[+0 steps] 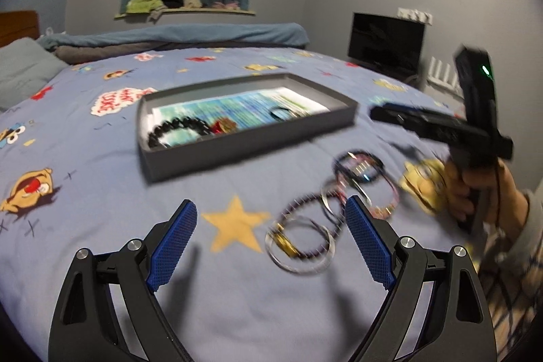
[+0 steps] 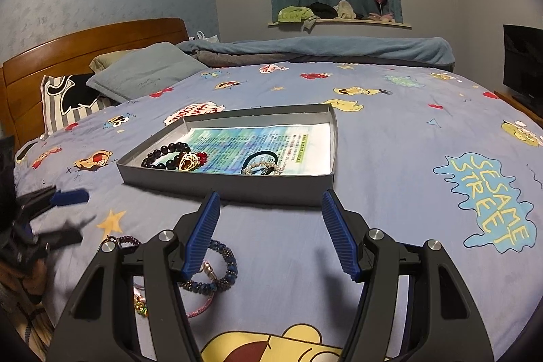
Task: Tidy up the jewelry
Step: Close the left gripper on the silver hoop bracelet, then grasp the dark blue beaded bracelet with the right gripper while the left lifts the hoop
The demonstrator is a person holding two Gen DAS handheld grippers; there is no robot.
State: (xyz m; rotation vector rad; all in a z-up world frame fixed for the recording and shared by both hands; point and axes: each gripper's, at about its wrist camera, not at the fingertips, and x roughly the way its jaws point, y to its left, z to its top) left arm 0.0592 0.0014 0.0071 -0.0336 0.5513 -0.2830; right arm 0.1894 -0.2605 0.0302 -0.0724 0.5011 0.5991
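Left gripper: jaws spread wide, empty, above the bedsheet; its right pad stands just in front of the loose bracelets.

Right gripper: jaws spread wide, empty, facing the near wall of the tray. It shows also in the left view, blurred, held in a hand.

Tray: grey, shallow, on the sheet, lined with a printed paper.

In the tray: black bead bracelet at the left end; gold and red piece touching it; black hair tie and pearl bracelet near the middle.

Outside the tray, on the sheet near the star print: pile of bracelets, blurred in the left view. In the right view, a blue beaded bracelet, a pink cord and a dark beaded strand, partly hidden by the right gripper's left finger.
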